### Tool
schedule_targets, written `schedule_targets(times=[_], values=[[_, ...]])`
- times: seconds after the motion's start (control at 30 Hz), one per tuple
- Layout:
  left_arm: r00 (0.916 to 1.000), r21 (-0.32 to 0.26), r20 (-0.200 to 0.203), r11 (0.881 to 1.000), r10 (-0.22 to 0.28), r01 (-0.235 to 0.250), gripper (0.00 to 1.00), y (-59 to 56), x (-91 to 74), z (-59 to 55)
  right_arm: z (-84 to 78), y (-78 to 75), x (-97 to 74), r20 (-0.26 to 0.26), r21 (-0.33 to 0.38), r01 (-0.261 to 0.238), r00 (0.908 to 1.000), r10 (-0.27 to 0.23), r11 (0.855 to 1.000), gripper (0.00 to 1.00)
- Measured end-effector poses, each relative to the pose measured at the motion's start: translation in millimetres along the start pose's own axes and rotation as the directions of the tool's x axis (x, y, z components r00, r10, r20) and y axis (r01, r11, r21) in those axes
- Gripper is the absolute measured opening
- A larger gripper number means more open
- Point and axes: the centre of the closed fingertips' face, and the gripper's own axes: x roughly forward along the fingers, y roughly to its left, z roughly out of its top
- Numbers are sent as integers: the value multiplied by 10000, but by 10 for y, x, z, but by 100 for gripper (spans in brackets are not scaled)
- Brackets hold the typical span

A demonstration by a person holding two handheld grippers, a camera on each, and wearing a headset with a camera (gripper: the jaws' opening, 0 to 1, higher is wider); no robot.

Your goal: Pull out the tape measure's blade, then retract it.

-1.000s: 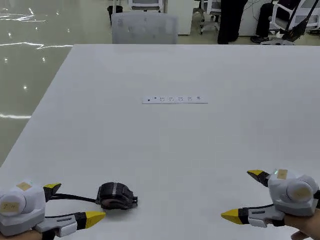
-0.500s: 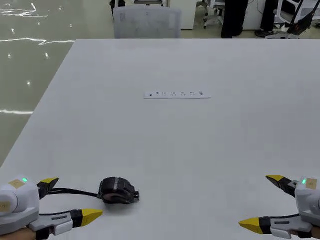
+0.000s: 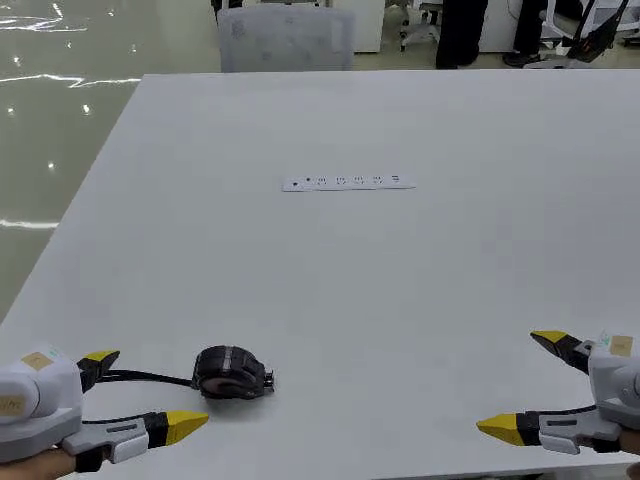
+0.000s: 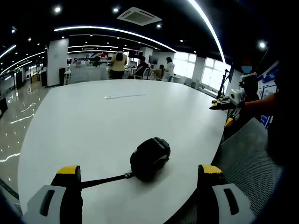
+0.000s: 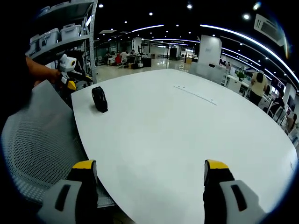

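Observation:
A black tape measure [image 3: 232, 372] lies on the white table [image 3: 350, 280] near the front left edge, its black wrist strap [image 3: 142, 378] trailing left. My left gripper [image 3: 140, 394] stands open just left of it, the strap running between the yellow-tipped jaws. In the left gripper view the tape measure [image 4: 149, 157] sits a short way ahead of the open left gripper [image 4: 139, 171]. My right gripper [image 3: 524, 382] is open at the front right, far from the tape measure [image 5: 99, 99], with nothing in the right gripper [image 5: 149, 168]. No blade is out.
A white power strip [image 3: 348, 182] lies flat at the table's middle. A grey chair [image 3: 286, 38] stands behind the far edge. People and office chairs are in the background at the far right. The table's front edge runs just under both grippers.
The head camera has tilted, shifting the scene. My right gripper has drawn back to the right and lower. The left gripper and tape measure hold about the same places.

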Motion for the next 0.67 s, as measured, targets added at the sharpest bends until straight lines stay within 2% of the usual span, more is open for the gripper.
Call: schedule_targets(times=[0.13, 0.3, 0.67], values=[[10000, 16, -9, 10000, 48, -48, 100, 15, -16, 4, 49, 33, 11, 90, 15, -51, 9999, 50, 10000, 96], [10000, -6, -57, 10000, 35, -36, 100, 1, -29, -20, -10, 91, 46, -36, 15, -191, 9998, 191, 9998, 97], [9998, -50, -122, 9999, 146, -147, 100, 3, -29, -49, -27, 93, 42, -32, 74, -205, 9998, 205, 9998, 96]])
